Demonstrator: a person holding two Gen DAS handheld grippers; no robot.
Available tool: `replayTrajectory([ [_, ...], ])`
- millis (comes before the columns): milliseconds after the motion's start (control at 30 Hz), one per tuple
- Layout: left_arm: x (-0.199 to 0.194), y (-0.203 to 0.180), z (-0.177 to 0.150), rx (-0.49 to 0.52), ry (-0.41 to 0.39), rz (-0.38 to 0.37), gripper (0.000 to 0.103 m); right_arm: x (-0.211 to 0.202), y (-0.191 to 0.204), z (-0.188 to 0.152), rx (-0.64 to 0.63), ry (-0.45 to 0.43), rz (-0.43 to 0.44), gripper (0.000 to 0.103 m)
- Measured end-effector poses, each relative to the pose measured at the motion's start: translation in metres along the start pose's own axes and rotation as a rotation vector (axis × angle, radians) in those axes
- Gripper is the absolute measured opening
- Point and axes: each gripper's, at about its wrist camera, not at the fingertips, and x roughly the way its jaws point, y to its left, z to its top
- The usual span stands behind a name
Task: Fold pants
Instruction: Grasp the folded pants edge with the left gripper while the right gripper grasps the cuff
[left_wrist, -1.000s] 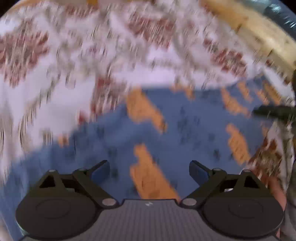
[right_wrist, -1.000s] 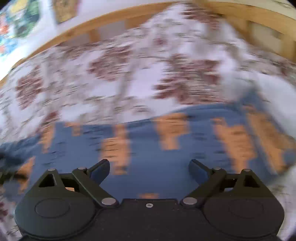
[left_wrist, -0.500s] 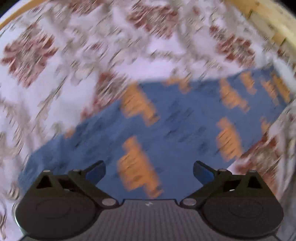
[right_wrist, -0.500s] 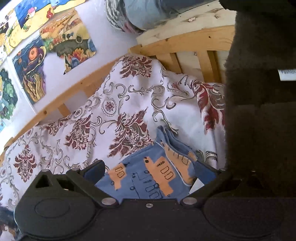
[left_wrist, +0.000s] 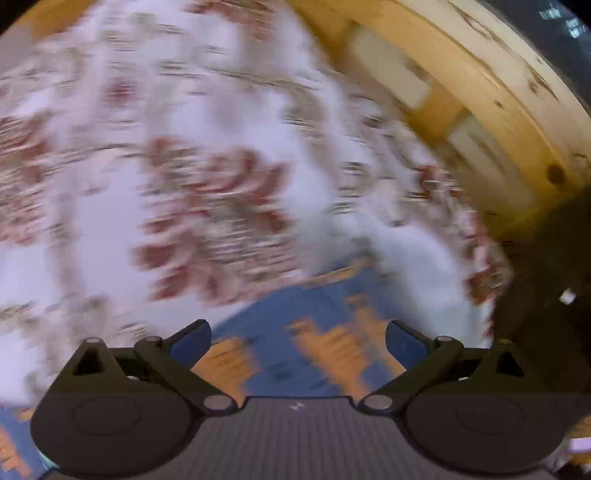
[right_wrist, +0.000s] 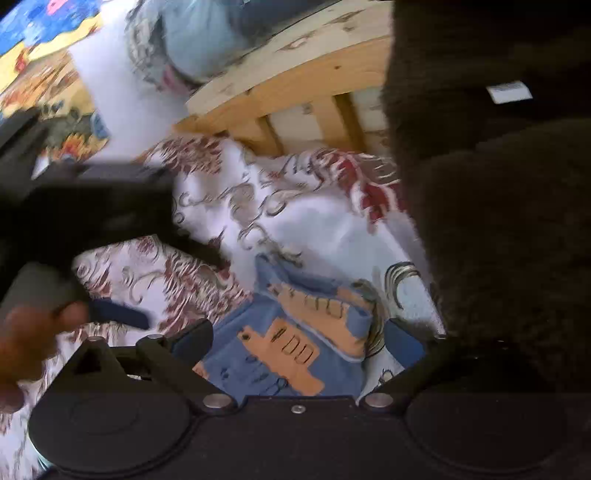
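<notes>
Blue pants with orange bus prints (left_wrist: 314, 332) (right_wrist: 291, 343) lie on a white bedspread with red flowers (left_wrist: 207, 184) (right_wrist: 306, 206). In the blurred left wrist view my left gripper (left_wrist: 297, 338) is open just above the near part of the pants, nothing between its fingers. The right wrist view shows a bunched end of the pants by the bed's corner, with my right gripper (right_wrist: 299, 338) open over it and holding nothing. The left gripper (right_wrist: 92, 206) and the hand holding it (right_wrist: 33, 339) cross the left side of that view.
A wooden bed frame (left_wrist: 498, 122) (right_wrist: 295, 96) borders the bedspread. A dark fuzzy mass (right_wrist: 491, 203) with a white label fills the right side beside the pants. Colourful pictures (right_wrist: 40, 55) hang on the wall, and a light-blue bundle (right_wrist: 195, 40) rests on the frame.
Both grippers have swung toward the bed's corner by the frame. The left view now shows less of the pants. The left gripper and hand have come into the right view.
</notes>
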Motion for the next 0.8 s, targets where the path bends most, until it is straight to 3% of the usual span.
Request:
replayTrajectory([
  [133, 0.030, -0.028, 0.015, -0.047, 0.046, -0.051, 0.103, 0.003, -0.012, 0.005, 0.071, -0.028, 0.001, 0.078],
  [333, 0.053, -0.030, 0.017, -0.148, 0.113, -0.087, 0.099, 0.012, -0.026, 0.010, 0.132, -0.018, -0.036, 0.047],
  [667, 0.052, -0.033, 0.021, -0.186, 0.098, -0.068, 0.089, 0.022, -0.028, 0.009, 0.151, 0.024, -0.038, 0.046],
  [733, 0.054, -0.033, 0.021, -0.208, 0.102, -0.064, 0.078, 0.021, -0.032, 0.010, 0.175, 0.022, -0.029, 0.044],
  [800, 0.056, -0.035, 0.024, -0.230, 0.106, -0.059, 0.070, 0.021, -0.034, 0.010, 0.182, 0.025, -0.045, 0.031],
])
